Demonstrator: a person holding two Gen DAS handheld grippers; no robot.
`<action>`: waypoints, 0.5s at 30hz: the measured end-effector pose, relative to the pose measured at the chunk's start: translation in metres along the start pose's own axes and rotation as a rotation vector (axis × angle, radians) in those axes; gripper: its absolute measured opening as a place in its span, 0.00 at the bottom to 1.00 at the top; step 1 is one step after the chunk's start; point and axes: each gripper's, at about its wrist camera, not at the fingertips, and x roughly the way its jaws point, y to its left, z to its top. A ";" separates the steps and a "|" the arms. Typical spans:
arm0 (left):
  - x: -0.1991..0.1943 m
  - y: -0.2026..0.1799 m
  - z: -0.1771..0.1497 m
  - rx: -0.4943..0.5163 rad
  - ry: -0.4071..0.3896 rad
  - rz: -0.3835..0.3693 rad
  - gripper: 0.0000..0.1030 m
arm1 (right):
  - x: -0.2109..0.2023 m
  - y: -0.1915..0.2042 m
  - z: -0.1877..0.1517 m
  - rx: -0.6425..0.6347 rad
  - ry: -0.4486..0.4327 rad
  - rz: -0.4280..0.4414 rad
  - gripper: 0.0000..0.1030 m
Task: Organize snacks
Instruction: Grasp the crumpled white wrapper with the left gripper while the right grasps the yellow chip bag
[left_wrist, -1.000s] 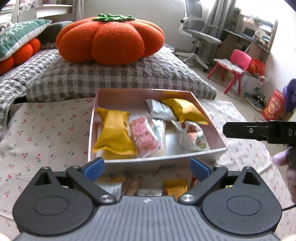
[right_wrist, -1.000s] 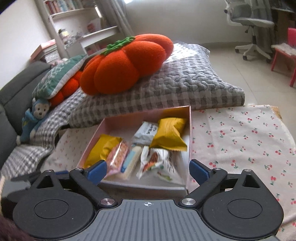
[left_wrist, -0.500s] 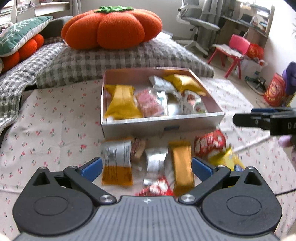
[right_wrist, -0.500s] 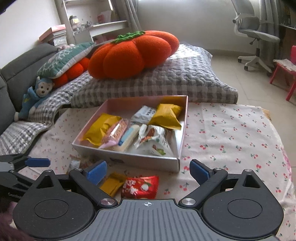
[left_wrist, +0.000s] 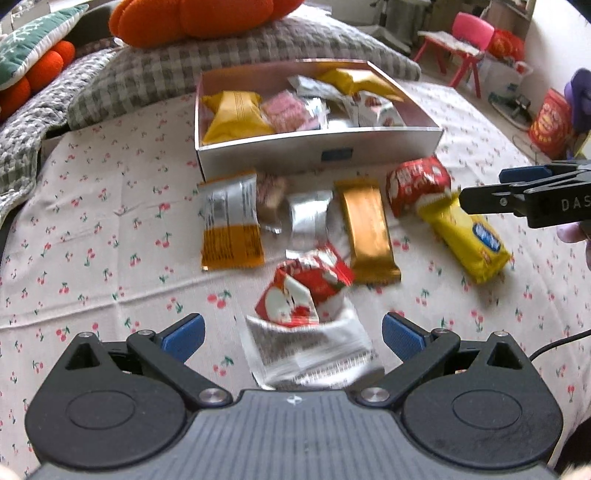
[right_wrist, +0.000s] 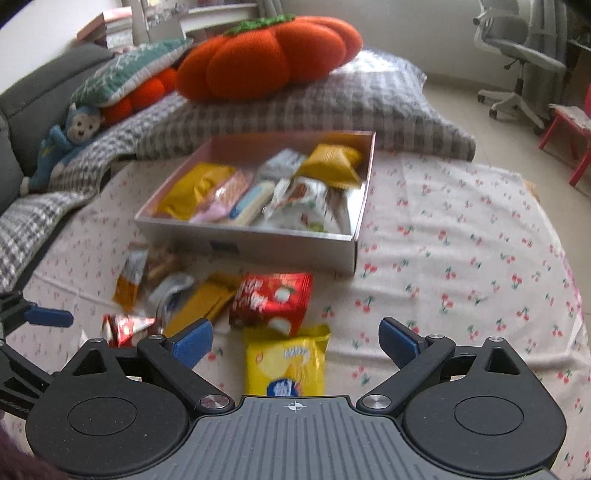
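Note:
A shallow pink-lined box (left_wrist: 317, 149) (right_wrist: 258, 240) holds several snack packs. Loose snacks lie on the cloth in front of it: a silver-and-orange pack (left_wrist: 231, 221), a gold bar (left_wrist: 367, 230), a red pack (left_wrist: 417, 184) (right_wrist: 273, 297), a yellow pack (left_wrist: 467, 236) (right_wrist: 286, 360), a small red pack (left_wrist: 303, 291) and a white pack (left_wrist: 310, 349). My left gripper (left_wrist: 293, 334) is open and empty above the white pack. My right gripper (right_wrist: 295, 339) is open and empty above the yellow pack; it also shows in the left wrist view (left_wrist: 517, 188).
The cherry-print cloth (right_wrist: 461, 240) covers the low table. A grey checked cushion (right_wrist: 332, 99) with an orange pumpkin pillow (right_wrist: 266, 55) lies behind the box. A sofa with a monkey toy (right_wrist: 70, 136) is at left. An office chair (right_wrist: 517, 62) and a red stool (left_wrist: 465, 40) stand beyond.
Both grippers have drawn back toward me and tipped down, so the loose snacks in front of the box have come into view. Both stay open and empty.

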 end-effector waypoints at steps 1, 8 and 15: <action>0.000 -0.001 -0.001 0.001 0.011 0.000 0.99 | 0.001 0.001 -0.002 -0.004 0.008 0.000 0.95; 0.003 -0.003 -0.004 -0.008 0.069 -0.013 0.99 | 0.011 0.006 -0.010 0.004 0.093 0.001 0.95; 0.010 -0.008 -0.008 -0.007 0.124 -0.022 0.96 | 0.021 0.008 -0.016 -0.023 0.154 -0.040 0.95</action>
